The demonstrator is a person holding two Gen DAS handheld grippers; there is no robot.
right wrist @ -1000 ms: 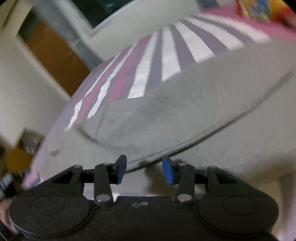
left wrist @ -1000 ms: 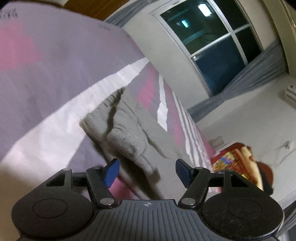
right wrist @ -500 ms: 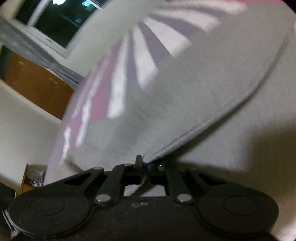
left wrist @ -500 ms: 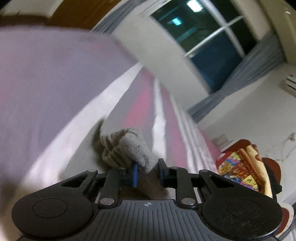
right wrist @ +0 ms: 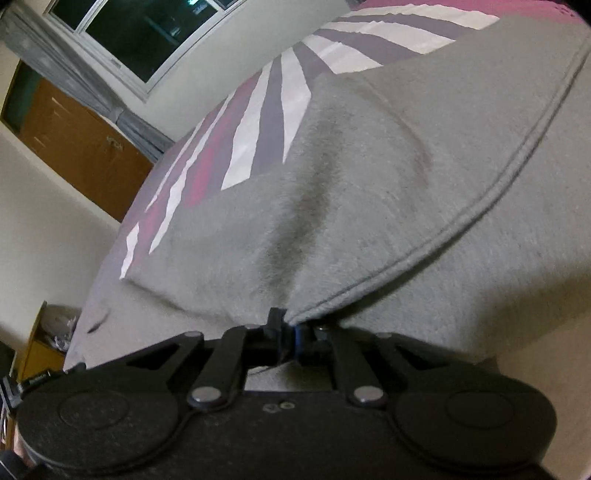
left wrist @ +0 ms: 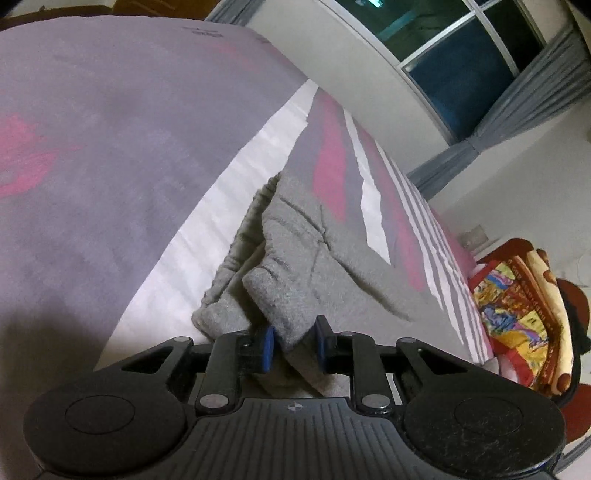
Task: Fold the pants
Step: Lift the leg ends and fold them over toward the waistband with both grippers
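With both grippers clamped on the grey pants, the cloth lies on the striped bedsheet.
Left gripper: blue pads pinch a thick bunched fold at the pants' near end. Right gripper: jaws almost together, nipping the stitched hem edge, cloth tented up from that point. Pants spread flat beyond it across the sheet. Window and a wooden door behind the bed.
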